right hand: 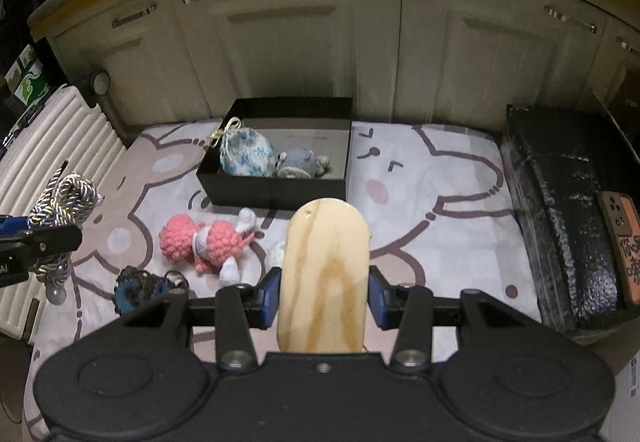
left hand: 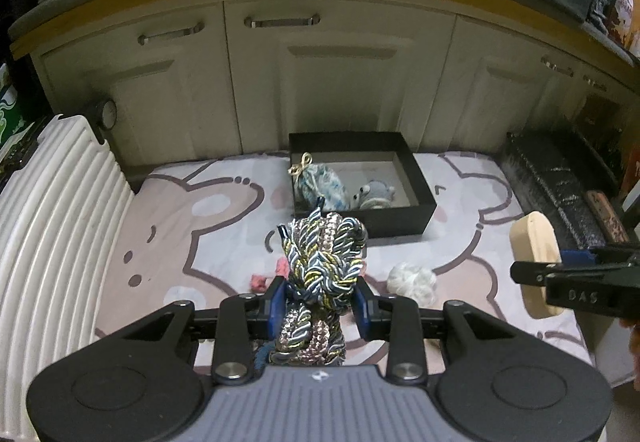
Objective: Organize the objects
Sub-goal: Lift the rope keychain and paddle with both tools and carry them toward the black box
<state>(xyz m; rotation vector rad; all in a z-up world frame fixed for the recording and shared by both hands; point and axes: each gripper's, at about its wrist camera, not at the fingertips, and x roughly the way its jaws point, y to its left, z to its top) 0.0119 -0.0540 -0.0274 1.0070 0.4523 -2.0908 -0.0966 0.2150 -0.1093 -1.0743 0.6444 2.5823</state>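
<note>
Blue pads of the left hand-held gripper point(left hand: 320, 304) are clamped on a bundle of twisted cord point(left hand: 322, 266), grey, yellow and white strands, held clear above the bed point(left hand: 168, 226). The right hand-held gripper point(right hand: 324, 292) is clamped on a rounded wooden board point(right hand: 324, 274), gripped by its long edges with the far end sticking out forward.

Ahead of both, the black box point(left hand: 416, 178) lies open on the cartoon-print bed cover, against the cabinet doors point(left hand: 340, 82). A blue floral pouch point(right hand: 248, 154) and a small grey knitted toy point(right hand: 298, 164) already fill its left part; the right part looks bare.

Judging by this, the step in hand is carrying both items to the box. To do it well, bring the cord over the near wall and lower it before letting go, as loose ends could catch on the rim. The board should probably go in flat on the bare side, one hand at a time so they do not crowd.

A pink knitted toy point(right hand: 204, 242), a dark blue crocheted piece point(right hand: 140, 286) and a white fluffy ball point(left hand: 412, 280) lie on the cover near the box, not yet sorted.
</note>
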